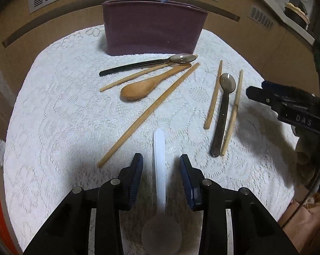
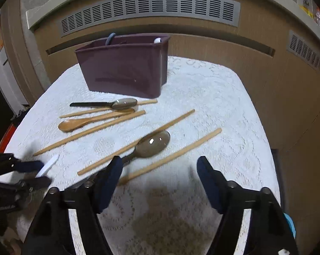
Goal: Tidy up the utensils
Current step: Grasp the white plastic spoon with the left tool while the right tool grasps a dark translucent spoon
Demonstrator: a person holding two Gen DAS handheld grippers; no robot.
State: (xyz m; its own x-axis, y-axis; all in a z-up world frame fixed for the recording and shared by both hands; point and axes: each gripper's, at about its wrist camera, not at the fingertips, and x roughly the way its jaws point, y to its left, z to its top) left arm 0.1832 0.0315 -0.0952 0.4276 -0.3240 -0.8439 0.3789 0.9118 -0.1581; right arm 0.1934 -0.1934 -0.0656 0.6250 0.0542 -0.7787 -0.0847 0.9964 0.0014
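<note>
Left gripper (image 1: 161, 165) low over lace tablecloth (image 1: 53, 127), jaws partly open and straddling handle of white plastic spoon (image 1: 159, 159); clear gap on both sides, pads not touching, nothing held. Spoon handle toward 12 o'clock, bowl at 6 o'clock under the gripper body.

Right gripper (image 2: 160, 165) wider open, empty, above near end of a wooden chopstick (image 2: 170, 155). Smoky translucent spoon (image 2: 151, 142) just ahead at 11 o'clock, a second chopstick (image 2: 136, 142) along its far side.

Remaining items, left wrist view: wooden spoon (image 1: 147, 85), dark-handled spoon (image 1: 147, 62), long chopstick (image 1: 149, 112) and one more chopstick bunched toward 12 o'clock before purple organizer bin (image 1: 153, 29). Bin upright at far edge of table, some utensil ends already poking above rim.

Handling estimate, white spoon: light, stiff, thin, smooth plastic; likely slippery and prone to pivot if pinched near one end. Best hold judged mid-handle, pads across the flat width, close to where jaws now sit. Lies flat on textured cloth, so fingertips need to reach cloth level; lace may snag.

Chopsticks: light, rigid, round-ish, apt to roll; grip near the middle.
</note>
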